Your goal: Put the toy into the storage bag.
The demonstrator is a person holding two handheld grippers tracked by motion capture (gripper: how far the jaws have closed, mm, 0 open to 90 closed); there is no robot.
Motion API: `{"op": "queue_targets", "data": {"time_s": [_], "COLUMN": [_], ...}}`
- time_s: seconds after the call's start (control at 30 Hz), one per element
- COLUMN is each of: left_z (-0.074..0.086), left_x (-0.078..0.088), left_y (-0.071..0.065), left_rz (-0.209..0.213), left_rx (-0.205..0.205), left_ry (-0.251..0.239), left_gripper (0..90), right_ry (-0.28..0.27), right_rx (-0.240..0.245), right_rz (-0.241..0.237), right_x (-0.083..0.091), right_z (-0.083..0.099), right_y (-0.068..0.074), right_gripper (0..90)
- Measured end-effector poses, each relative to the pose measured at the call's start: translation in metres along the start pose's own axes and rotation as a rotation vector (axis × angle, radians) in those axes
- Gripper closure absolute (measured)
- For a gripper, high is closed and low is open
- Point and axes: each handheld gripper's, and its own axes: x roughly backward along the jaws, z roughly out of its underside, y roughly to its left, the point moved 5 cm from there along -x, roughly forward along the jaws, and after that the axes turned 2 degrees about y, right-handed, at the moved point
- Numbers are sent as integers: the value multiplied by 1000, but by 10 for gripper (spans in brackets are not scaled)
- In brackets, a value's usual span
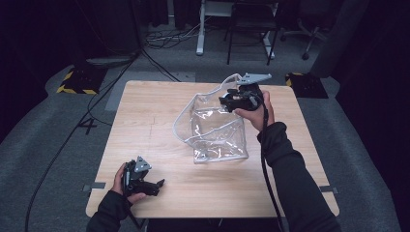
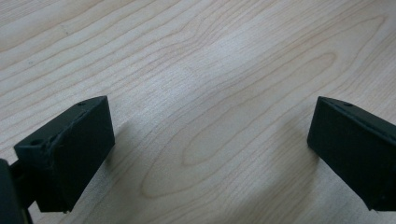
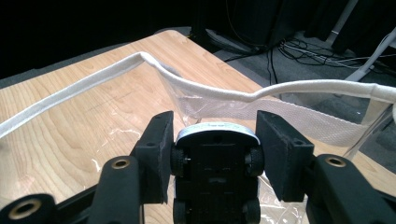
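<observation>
The right gripper (image 3: pixel 212 154) was clamped on a small toy car (image 3: pixel 215 168), wheels facing the camera, one jaw against each flank. It held the car at the white-edged mouth of a clear plastic bag (image 1: pixel 217 130), which stood near the middle of the wooden table (image 1: pixel 145 145); whether the car was already past the rim was hard to tell. The left gripper (image 1: pixel 145 186) rested near the table's front edge, well apart from the bag, its jaws wide with nothing between them.
</observation>
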Motion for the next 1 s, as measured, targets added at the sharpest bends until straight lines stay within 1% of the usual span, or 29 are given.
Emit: {"op": "queue_targets", "data": {"time_s": [0.03, 0.17, 0.23, 0.27, 0.37, 0.4, 0.43, 0.5, 0.57, 0.6, 0.7, 0.77, 0.8, 0.93, 1.0], "left_z": [0, 0, 0, 0, 0, 0, 0, 0, 0, 0, 0, 0, 0, 0, 0], "left_x": [0, 0, 0, 0, 0, 0, 0, 0, 0, 0, 0, 0, 0, 0, 0], "left_y": [0, 0, 0, 0, 0, 0, 0, 0, 0, 0, 0, 0, 0, 0, 0], "left_rz": [-5, -4, -4, -4, -5, -4, -4, -5, -5, -5, -6, -7, -7, -6, -6], "left_rx": [-1, -1, -1, -1, -1, 2, -1, -1, -3, 1, 0, 0, 0, 4, 4], "left_ry": [0, 0, 0, 0, 0, -3, 0, 0, -2, -2, -2, -3, -2, -5, -5], "left_gripper": [9, 8, 9, 9, 9, 9, 9, 9, 9, 9, 9, 9, 9, 9, 9], "right_ry": [5, 29, 37, 45, 50, 70, 70, 79, 80, 78, 79, 94, 116, 123, 140], "right_rx": [-6, -2, 2, 11, 9, 9, 9, 28, 25, 39, 42, 54, 70, 64, 67], "right_rz": [-2, 2, -3, -3, -5, -6, -6, -10, -10, -11, -16, -21, -19, -25, -24], "right_x": [0, 1, 2, 2, 3, 5, 5, 9, 11, 14, 18, 19, 21, 23, 25], "right_z": [0, 1, 2, 2, 3, 3, 3, 2, 1, -1, -1, -1, 1, 3, 6], "right_y": [1, 0, 0, 0, 0, 2, 2, 4, 5, 7, 8, 10, 10, 8, 6], "right_gripper": [488, 488, 488, 487, 487, 487, 487, 487, 487, 487, 487, 487, 487, 487, 487]}}
